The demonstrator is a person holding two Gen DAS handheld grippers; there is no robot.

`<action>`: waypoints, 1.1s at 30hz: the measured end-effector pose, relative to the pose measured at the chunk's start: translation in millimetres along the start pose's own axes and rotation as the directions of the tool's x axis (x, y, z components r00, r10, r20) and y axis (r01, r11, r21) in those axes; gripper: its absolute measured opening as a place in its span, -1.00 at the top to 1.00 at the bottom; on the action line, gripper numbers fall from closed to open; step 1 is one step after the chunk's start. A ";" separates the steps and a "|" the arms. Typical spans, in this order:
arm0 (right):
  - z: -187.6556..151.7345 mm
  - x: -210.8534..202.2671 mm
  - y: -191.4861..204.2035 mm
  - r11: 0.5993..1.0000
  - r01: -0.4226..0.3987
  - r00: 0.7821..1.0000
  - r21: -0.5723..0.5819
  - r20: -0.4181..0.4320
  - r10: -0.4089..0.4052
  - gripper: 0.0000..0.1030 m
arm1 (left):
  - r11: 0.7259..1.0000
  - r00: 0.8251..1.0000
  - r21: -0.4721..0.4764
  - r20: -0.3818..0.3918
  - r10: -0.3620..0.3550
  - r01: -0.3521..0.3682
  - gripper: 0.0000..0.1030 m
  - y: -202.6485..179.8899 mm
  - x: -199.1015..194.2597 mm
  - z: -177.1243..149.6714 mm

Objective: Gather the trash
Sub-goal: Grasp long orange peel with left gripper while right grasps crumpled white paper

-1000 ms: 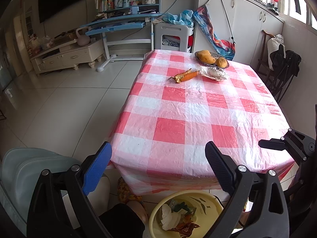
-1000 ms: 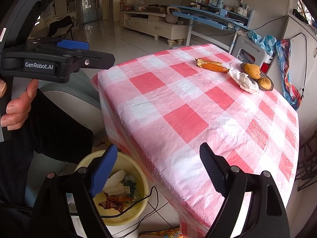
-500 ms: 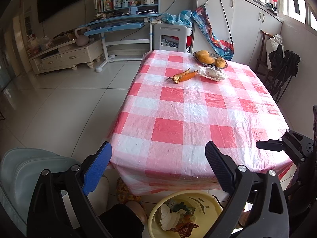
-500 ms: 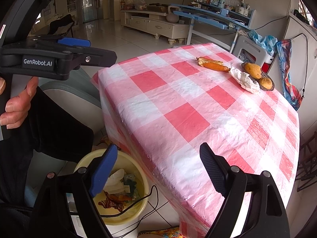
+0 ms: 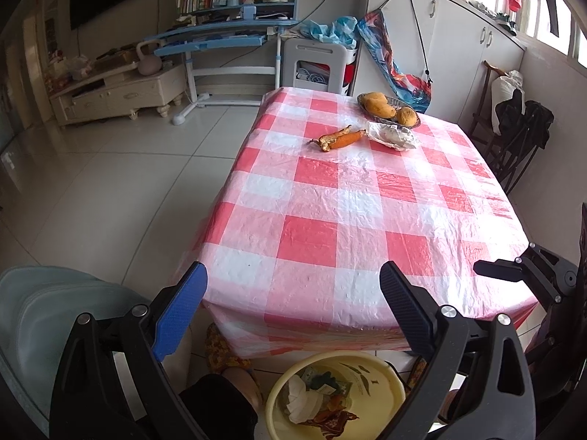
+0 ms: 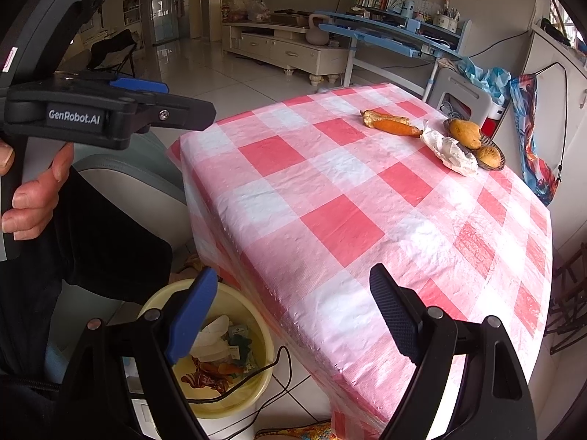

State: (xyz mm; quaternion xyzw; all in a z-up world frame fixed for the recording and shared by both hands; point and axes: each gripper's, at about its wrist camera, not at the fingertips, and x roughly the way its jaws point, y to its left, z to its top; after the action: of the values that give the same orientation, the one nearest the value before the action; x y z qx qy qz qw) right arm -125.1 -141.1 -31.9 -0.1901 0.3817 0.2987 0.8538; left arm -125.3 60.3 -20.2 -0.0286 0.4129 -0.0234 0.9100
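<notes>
Both the left gripper [image 5: 293, 315] and right gripper [image 6: 293, 311] hang released and empty at the desk's [image 5: 330, 220] near edge; next, reach the peel [image 5: 339, 138] and crumpled paper [image 5: 394, 135] at the far end for the bin [image 5: 381, 370].

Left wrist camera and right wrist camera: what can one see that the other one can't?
Only the left wrist view shows the dark chairs beside the table's far side. Only the right wrist view shows the hand holding the left gripper and the black cable crossing the bin. Both show the checked tablecloth, the orange peel, the crumpled paper, the fruit basket and the yellow bin with trash inside.
</notes>
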 end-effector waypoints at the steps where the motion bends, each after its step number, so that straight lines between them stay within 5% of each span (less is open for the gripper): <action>1: 0.2 -0.4 -0.5 1.000 0.002 1.000 0.000 0.001 -0.002 -0.58 | 1.000 1.000 -0.008 -0.006 -0.011 0.011 -0.78 1.4 1.5 1.6; 10: 13.2 0.9 -23.1 1.000 0.025 1.000 0.018 0.006 -0.025 -0.58 | 0.999 0.999 0.021 -0.027 -0.031 0.032 -0.78 0.2 25.0 38.6; 33: 88.7 82.2 -175.9 0.978 0.111 0.990 0.176 0.062 -0.123 -0.58 | 0.962 0.990 0.265 -0.138 -0.035 0.070 -0.68 -79.3 208.4 159.0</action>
State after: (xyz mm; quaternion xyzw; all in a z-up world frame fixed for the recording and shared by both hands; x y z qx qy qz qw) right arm 81.5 -193.9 -21.4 -0.1270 0.3631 0.2204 0.8963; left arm 130.0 -27.3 -66.4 0.0860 0.4642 -0.1053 0.8752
